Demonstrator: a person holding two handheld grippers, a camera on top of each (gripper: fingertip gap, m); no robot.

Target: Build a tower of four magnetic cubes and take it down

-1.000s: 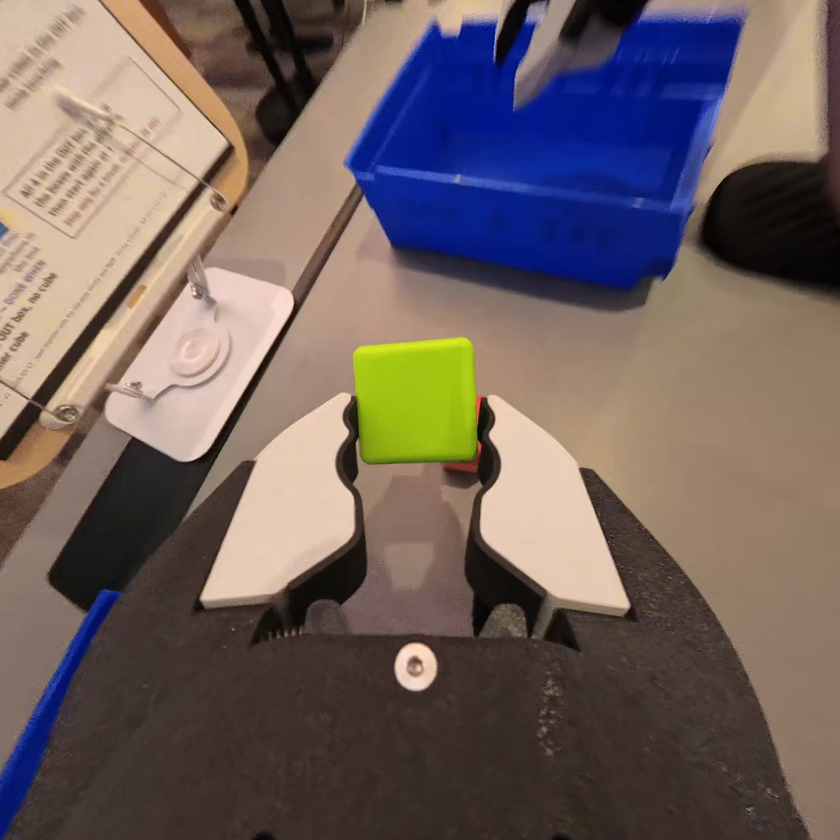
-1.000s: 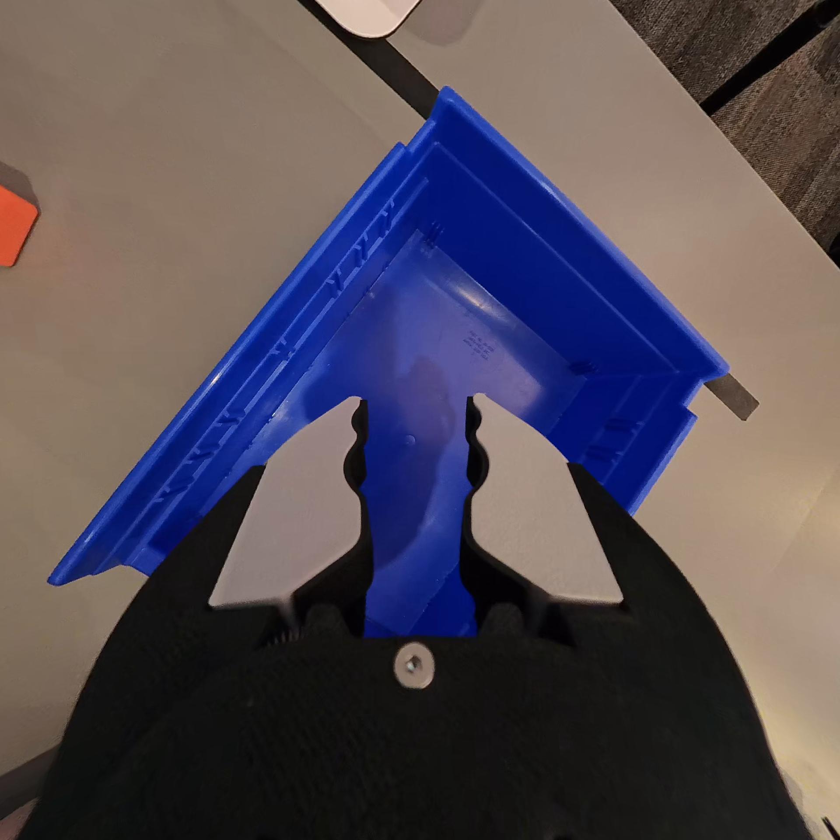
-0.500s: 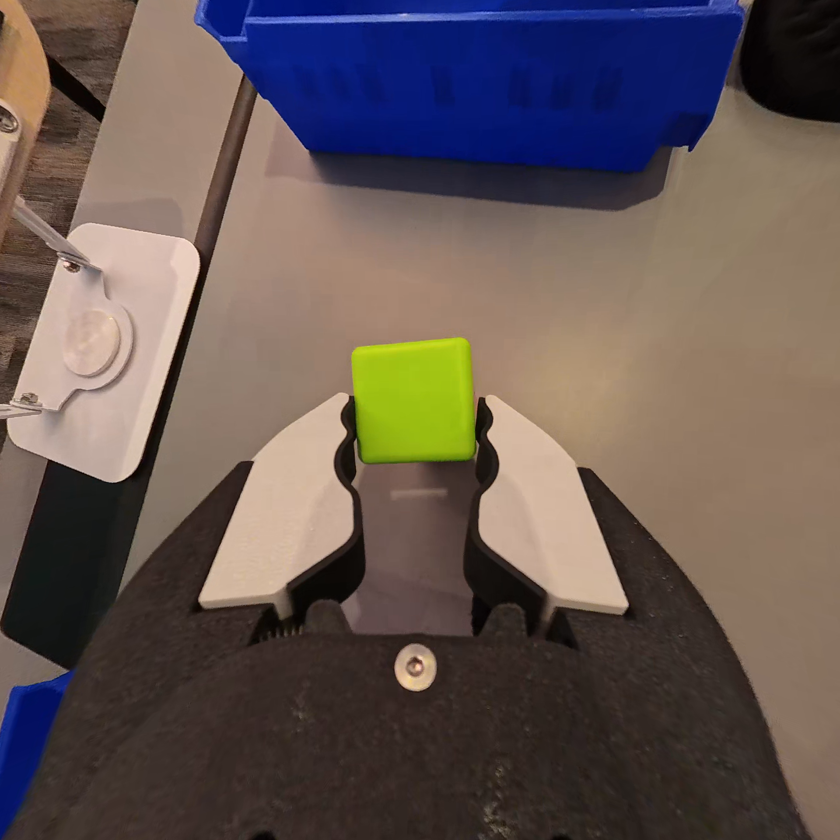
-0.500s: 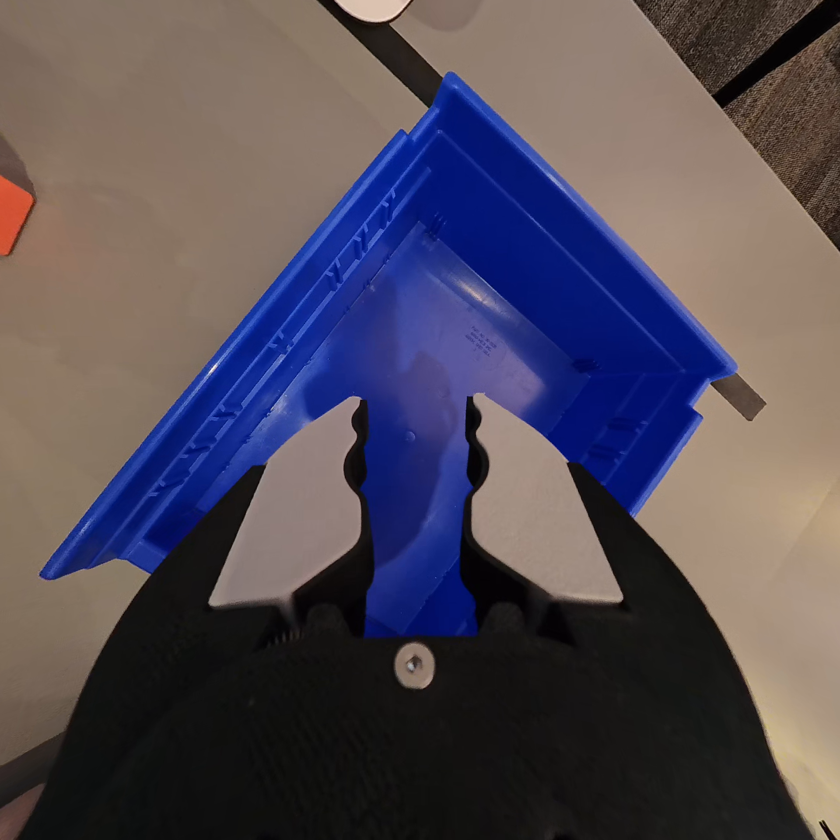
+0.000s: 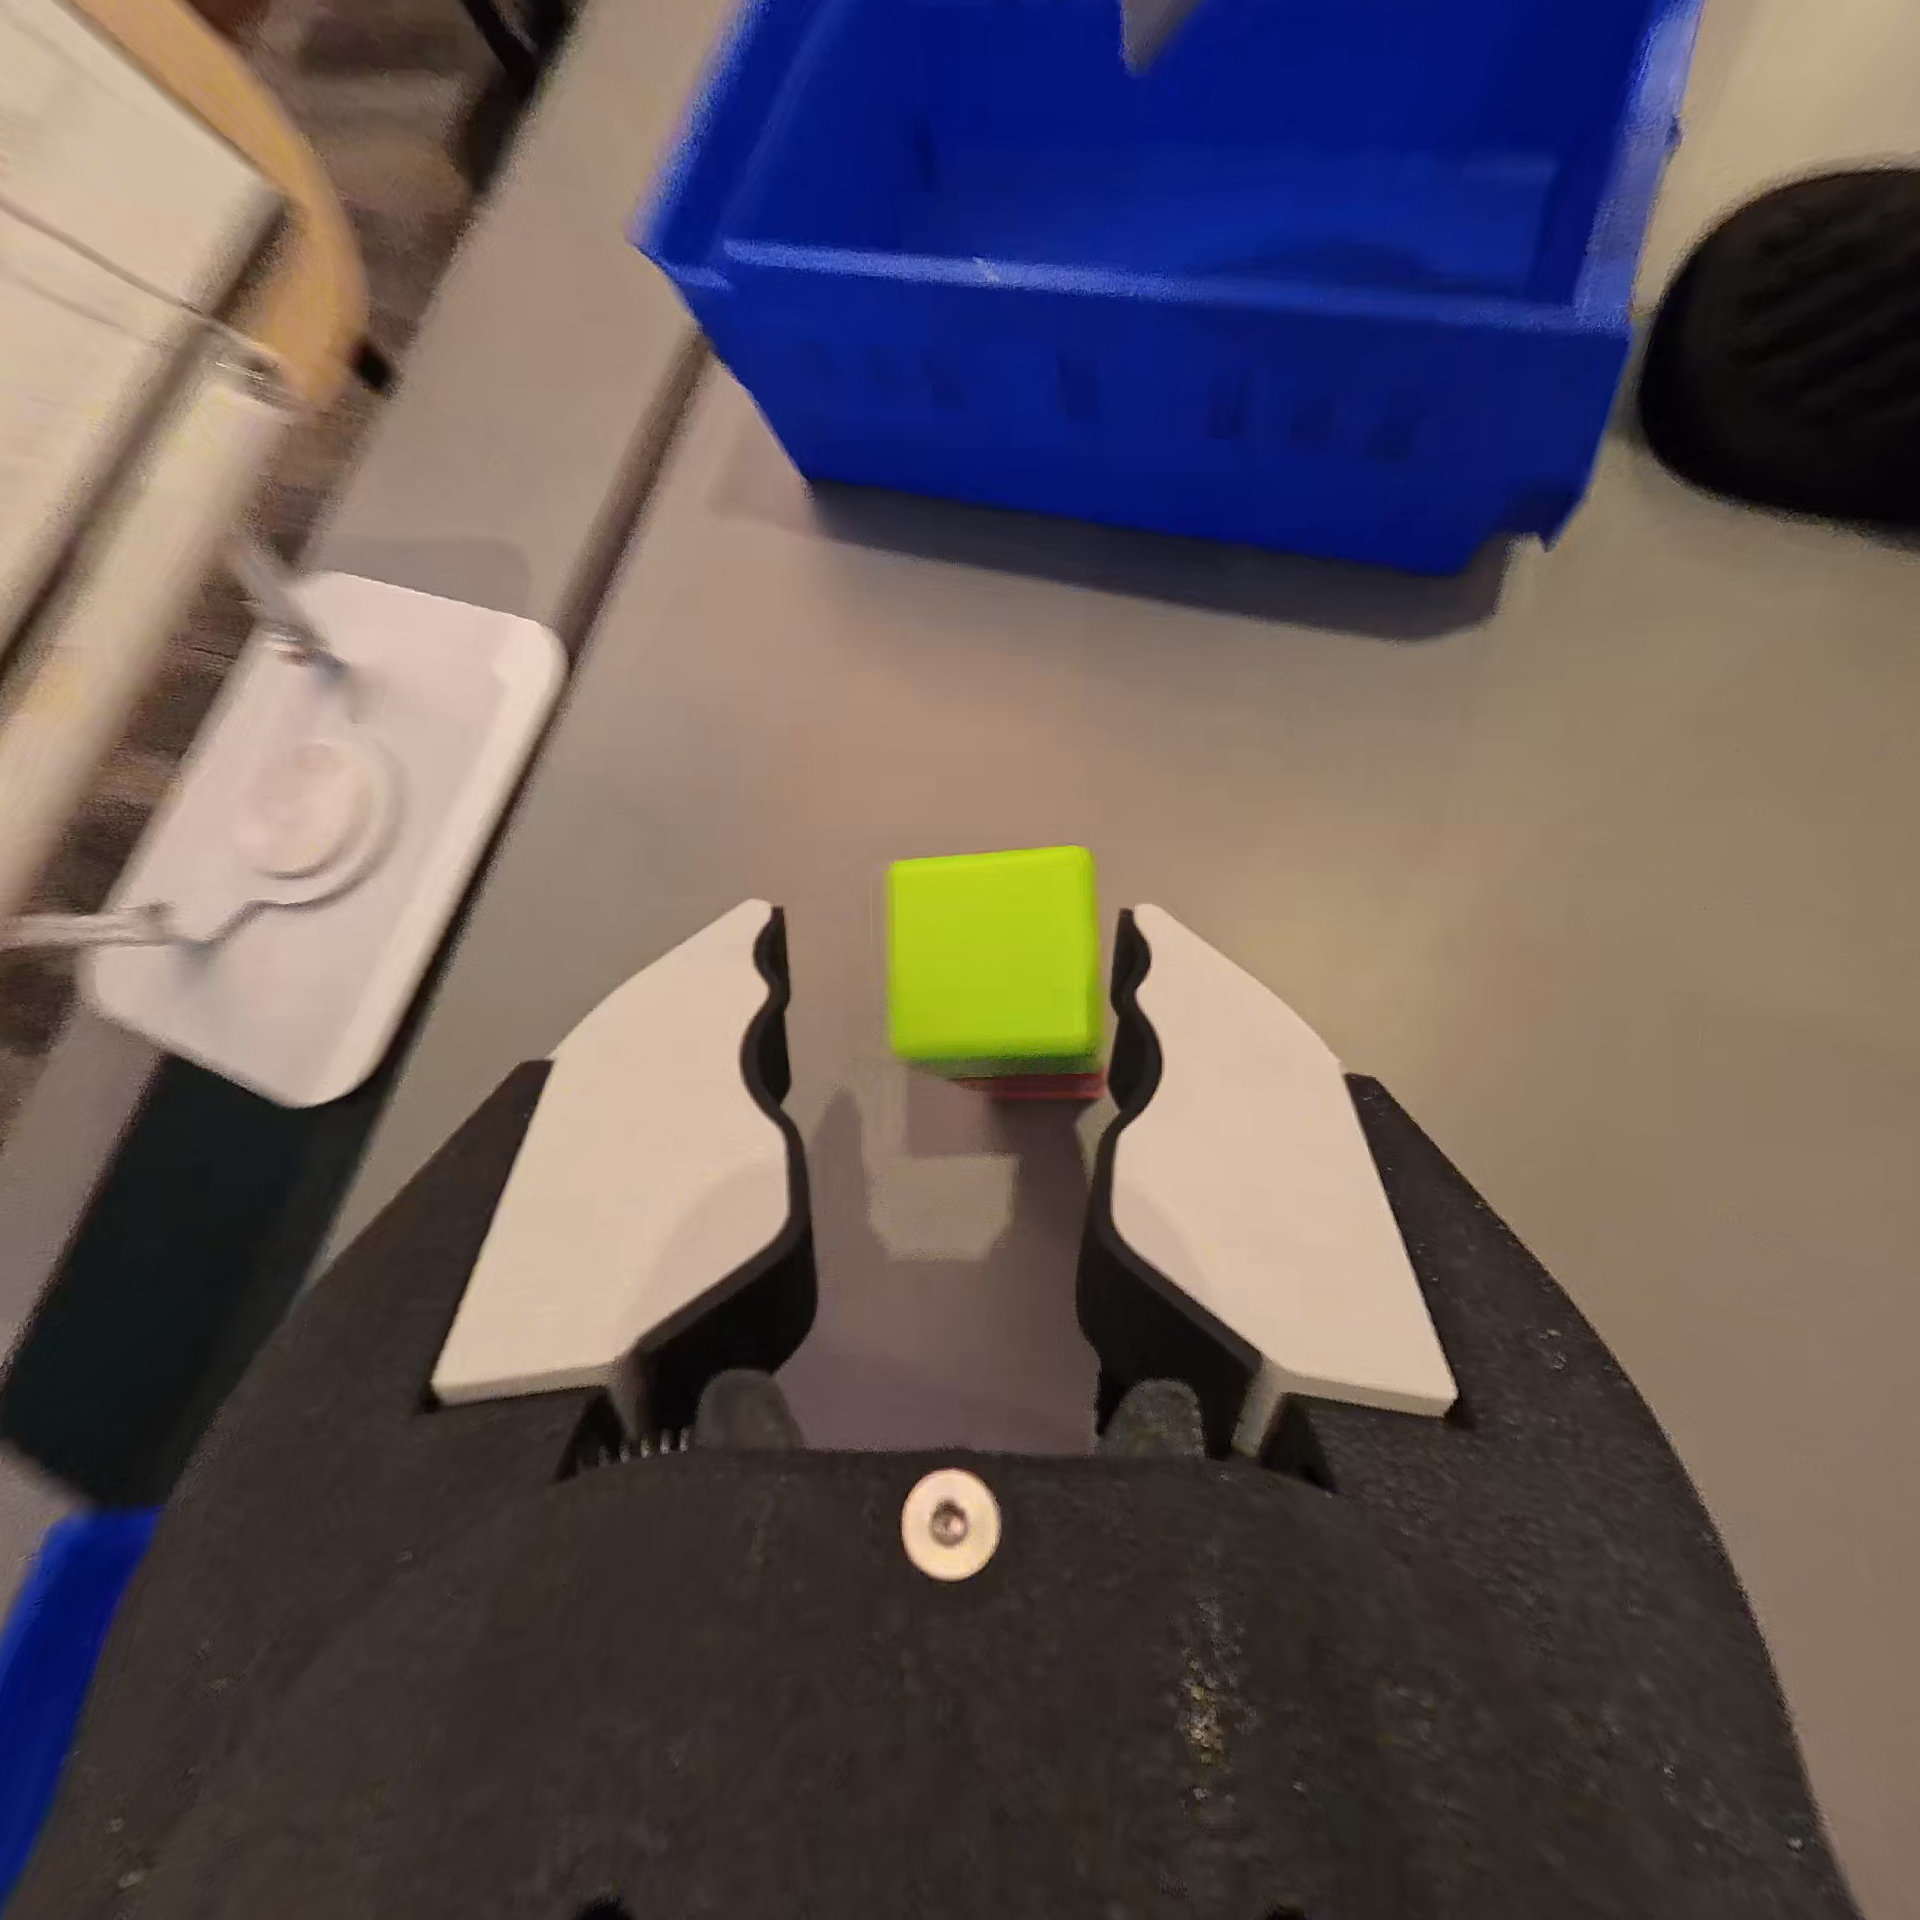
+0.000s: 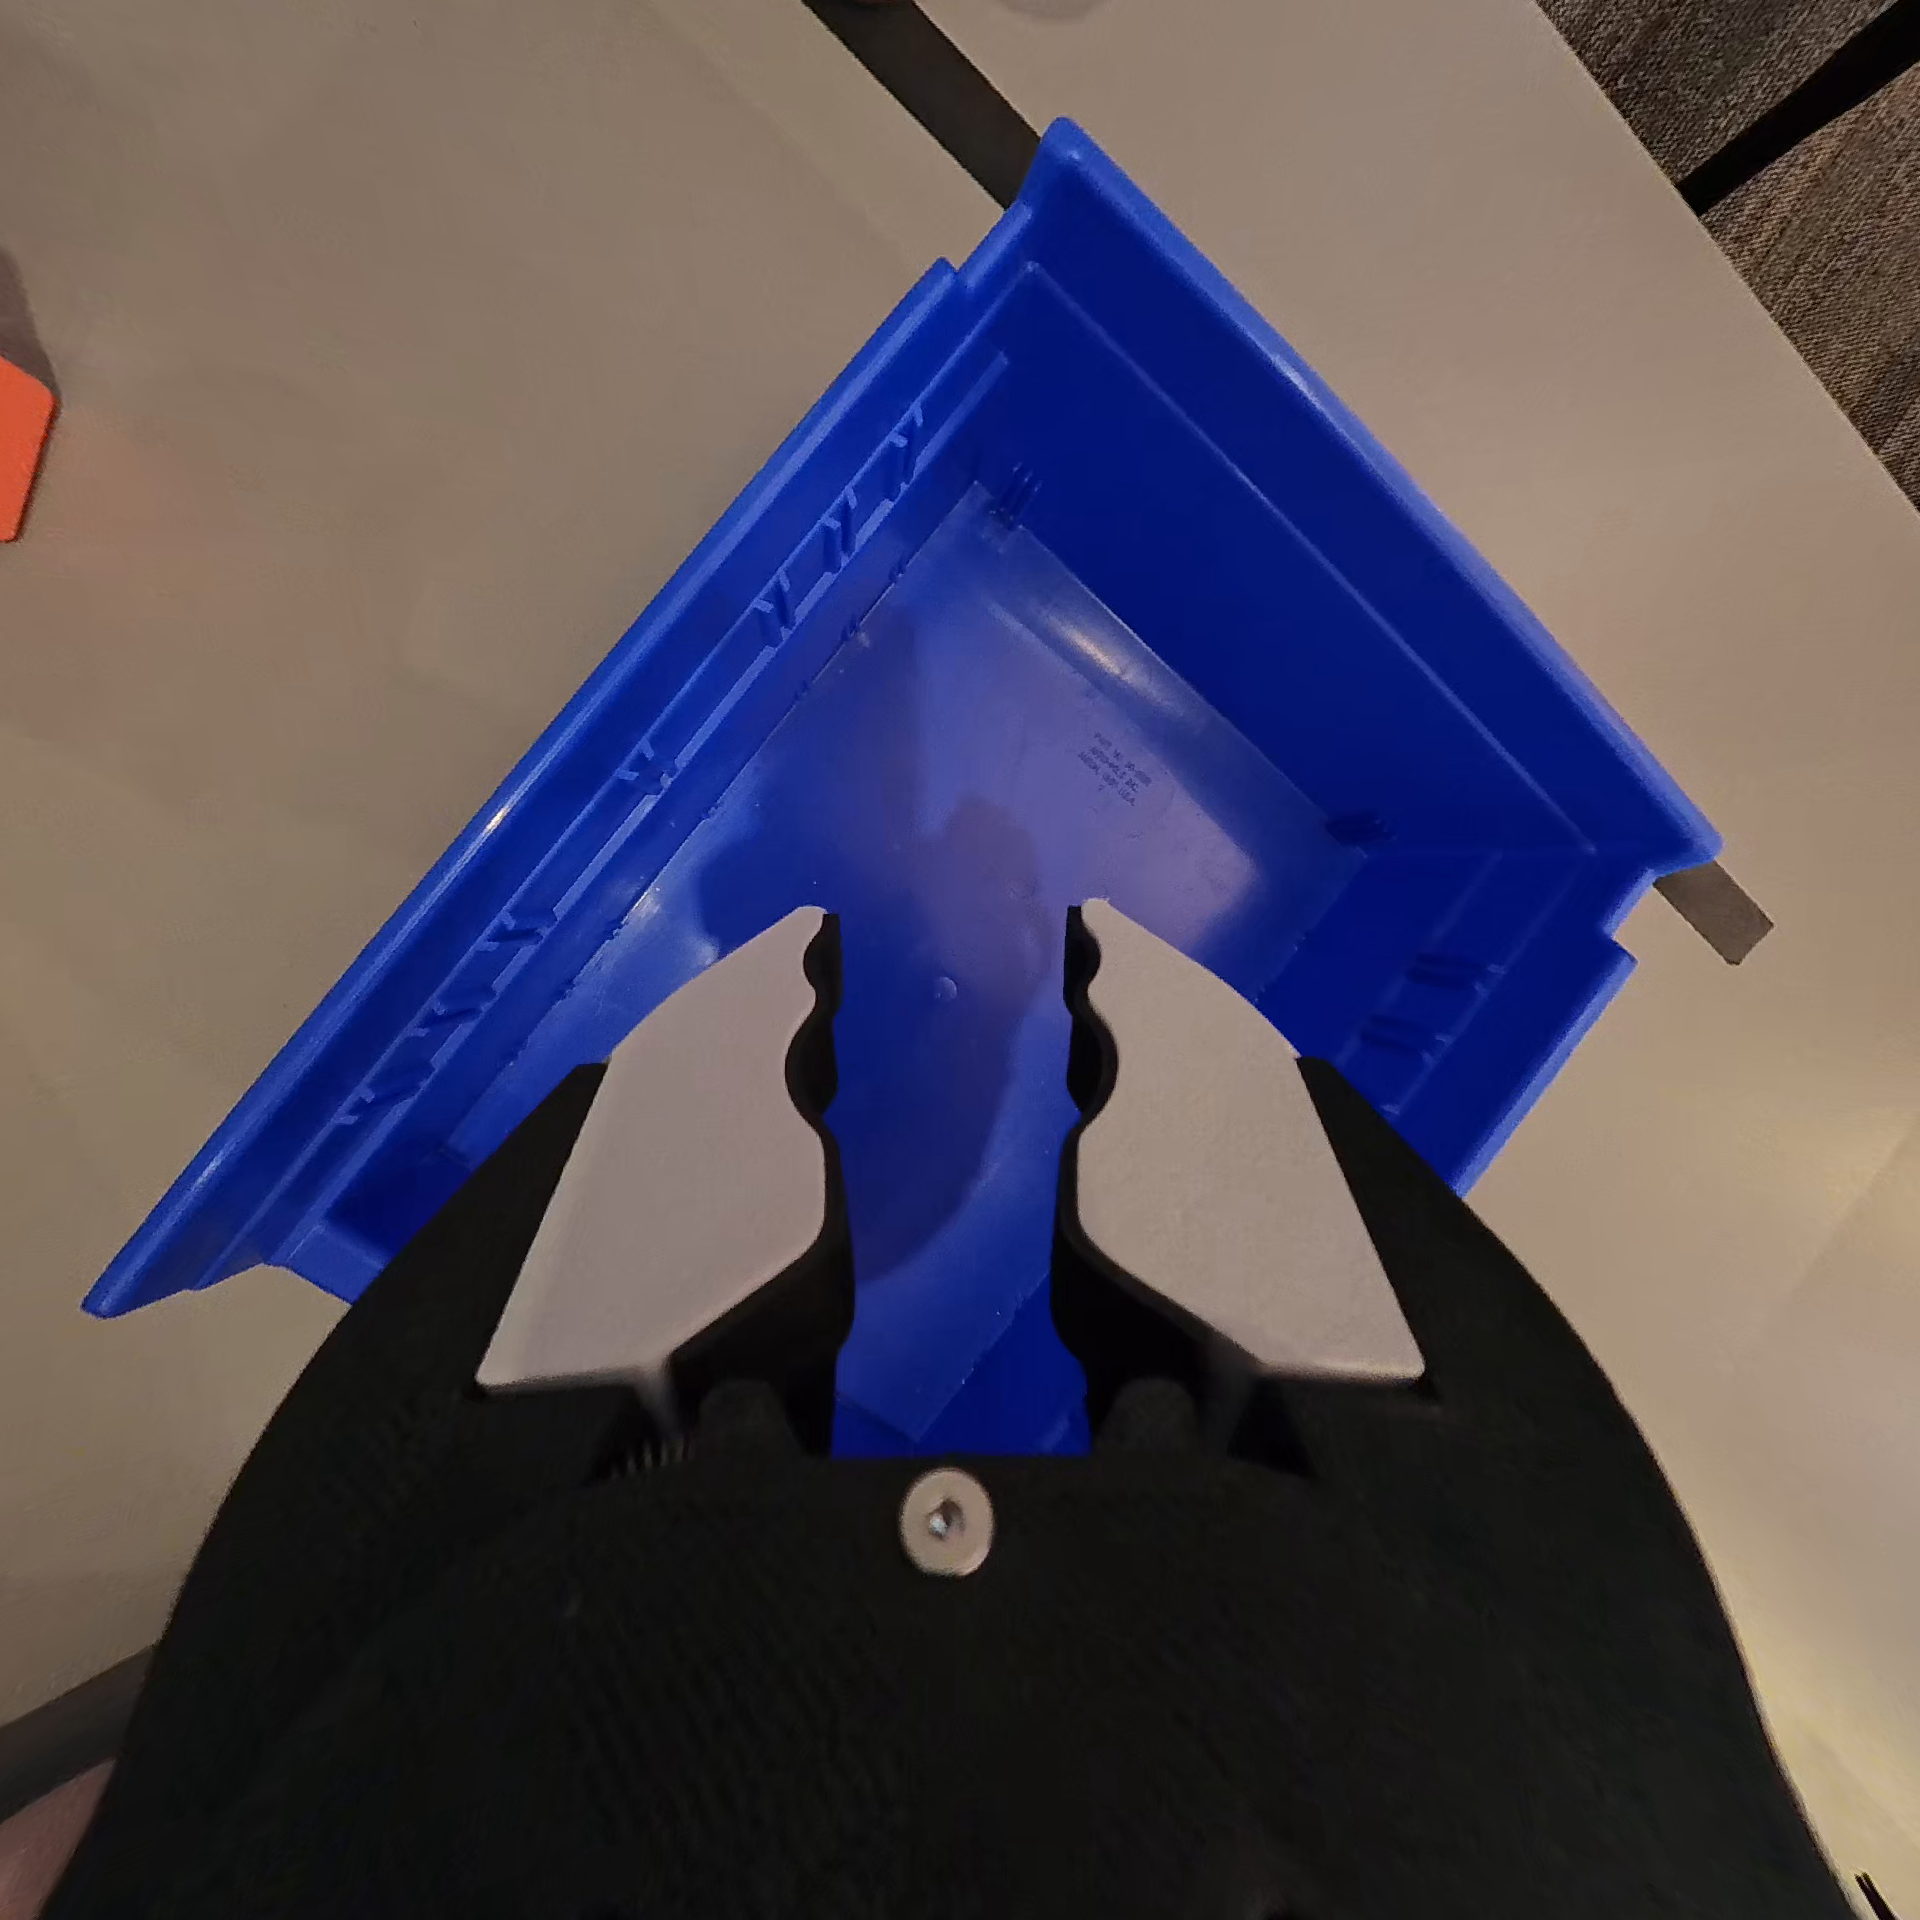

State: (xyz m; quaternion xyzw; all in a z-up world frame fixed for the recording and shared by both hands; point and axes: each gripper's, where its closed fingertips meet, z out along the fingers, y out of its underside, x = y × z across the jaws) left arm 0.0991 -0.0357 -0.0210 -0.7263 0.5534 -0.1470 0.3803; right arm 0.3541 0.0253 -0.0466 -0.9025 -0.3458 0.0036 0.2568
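A lime-green cube [image 5: 992, 951] sits on top of a red cube [image 5: 1039, 1088] on the grey table. Only a thin strip of the red cube shows. My left gripper [image 5: 945, 920] is open around the green cube, with a clear gap on the left side and the right finger close beside it. My right gripper [image 6: 945, 920] is open and empty, hovering over the empty blue bin [image 6: 1299, 468]. Its fingertip [image 5: 1148, 31] shows blurred at the top of the left wrist view. Part of an orange-red cube [image 6: 21, 447] shows at the left edge of the right wrist view.
The blue bin [image 5: 1143, 416] stands beyond the cubes. A white stand base [image 5: 312, 831] and a paper holder [image 5: 104, 312] are at the left by the table seam. A black object [image 5: 1787, 343] lies at the right. A second blue bin's corner [image 5: 52, 1662] shows bottom left. There is about 25 centimetres between the tips of the two grippers.
My left gripper has opened and let go of the green cube, which now rests on the red cube. The left view has tilted up. The right gripper has hardly moved.
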